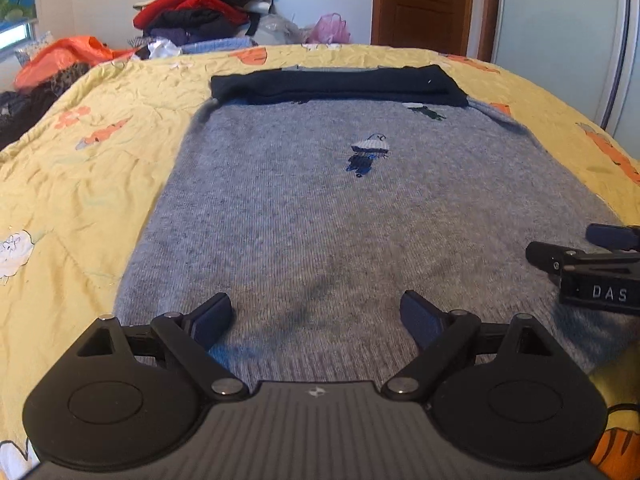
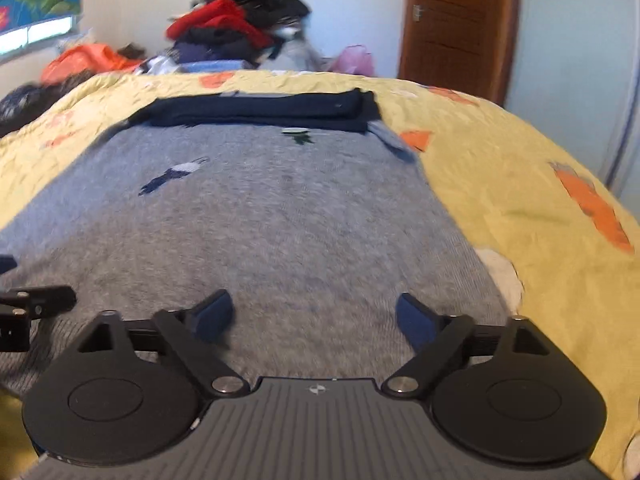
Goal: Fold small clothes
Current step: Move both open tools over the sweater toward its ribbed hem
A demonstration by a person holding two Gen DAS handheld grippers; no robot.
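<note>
A grey knit sweater (image 1: 320,208) with small embroidered figures lies flat on the yellow bedspread (image 1: 80,184); its dark navy sleeves (image 1: 336,85) are folded across the far end. My left gripper (image 1: 316,316) hovers open over the sweater's near hem, nothing between its fingers. The right gripper (image 1: 560,248) pokes in at the right edge of the left wrist view. In the right wrist view the sweater (image 2: 260,224) fills the middle, the navy sleeves (image 2: 264,112) lie at the far end, and my right gripper (image 2: 314,316) is open over the hem. The left gripper (image 2: 36,296) shows at the left edge.
A pile of red, black and dark clothes (image 1: 204,4) is heaped beyond the bed's far edge, with an orange garment (image 1: 68,56) at the left. A brown door (image 1: 424,0) and pale wardrobe (image 1: 560,40) stand behind. The right wrist view is motion-blurred.
</note>
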